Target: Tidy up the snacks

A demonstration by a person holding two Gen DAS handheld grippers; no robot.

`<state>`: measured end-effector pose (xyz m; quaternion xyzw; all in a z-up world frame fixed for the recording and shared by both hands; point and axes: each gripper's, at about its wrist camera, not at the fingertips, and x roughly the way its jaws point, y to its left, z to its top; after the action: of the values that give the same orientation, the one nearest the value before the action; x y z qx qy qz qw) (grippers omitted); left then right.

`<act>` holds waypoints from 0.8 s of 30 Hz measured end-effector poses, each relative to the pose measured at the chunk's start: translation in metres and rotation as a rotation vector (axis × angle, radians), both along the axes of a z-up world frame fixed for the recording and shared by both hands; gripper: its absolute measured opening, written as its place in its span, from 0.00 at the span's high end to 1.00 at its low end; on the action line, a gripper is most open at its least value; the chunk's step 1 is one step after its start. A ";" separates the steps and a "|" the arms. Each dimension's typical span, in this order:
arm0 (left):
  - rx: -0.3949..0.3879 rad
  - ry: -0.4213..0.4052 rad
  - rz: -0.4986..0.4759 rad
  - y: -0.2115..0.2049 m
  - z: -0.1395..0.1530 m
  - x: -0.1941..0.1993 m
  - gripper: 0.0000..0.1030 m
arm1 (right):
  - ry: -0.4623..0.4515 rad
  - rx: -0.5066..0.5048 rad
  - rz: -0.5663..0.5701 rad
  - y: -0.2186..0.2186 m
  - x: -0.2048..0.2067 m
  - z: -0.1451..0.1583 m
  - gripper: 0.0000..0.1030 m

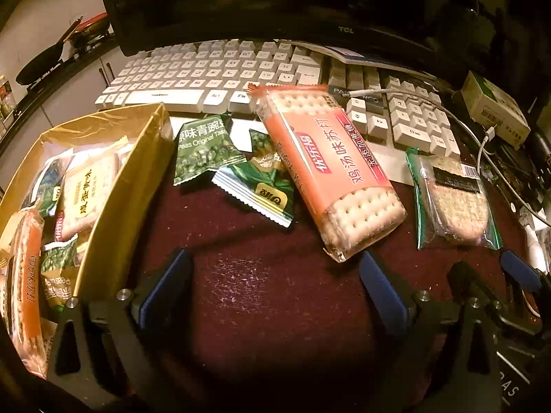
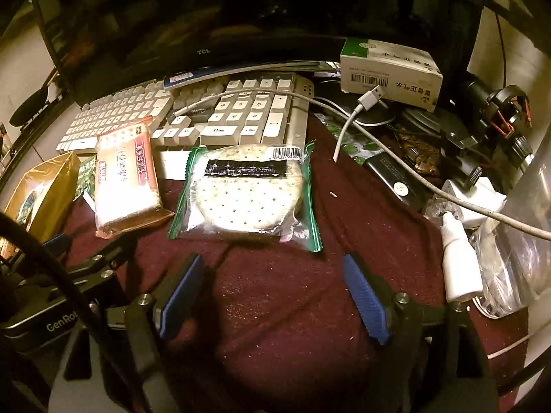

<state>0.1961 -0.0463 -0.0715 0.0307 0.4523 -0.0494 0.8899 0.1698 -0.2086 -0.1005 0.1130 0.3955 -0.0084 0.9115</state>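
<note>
Both tools stand wide with nothing between their blue pads. The left gripper (image 1: 275, 289) hovers over the dark red cloth (image 1: 268, 296), just short of the orange soda-cracker pack (image 1: 330, 168), printed in white Chinese characters, which lies partly on the white keyboard (image 1: 213, 75), whose keys include "ALT" and "FN". Left of that pack lie two green pea packets (image 1: 203, 148), one reading "Peas Original Tast". Beside them the gold cardboard box (image 1: 127, 192) already contains several snack packs.

The right gripper (image 2: 272, 292) faces the clear green-edged bag of round crackers (image 2: 248, 192), which carries a black label and a barcode. Behind, a black monitor (image 2: 206, 17) reads "TCL"; a white carton with green print (image 2: 389, 69) shows a barcode, with a white USB cable (image 2: 368, 99) touching it.
</note>
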 end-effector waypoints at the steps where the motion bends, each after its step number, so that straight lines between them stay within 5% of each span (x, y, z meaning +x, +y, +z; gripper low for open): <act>1: 0.000 0.000 0.000 0.000 0.000 0.000 0.05 | 0.000 0.000 0.000 0.000 0.000 0.000 0.19; 24: -0.004 -0.005 0.086 0.012 -0.002 0.009 0.05 | 0.049 -0.068 -0.082 0.008 0.019 0.001 0.13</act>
<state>0.2055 -0.0346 -0.0738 0.0097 0.4511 -0.0118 0.8923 0.1891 -0.2009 -0.0997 0.0977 0.4123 -0.0621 0.9037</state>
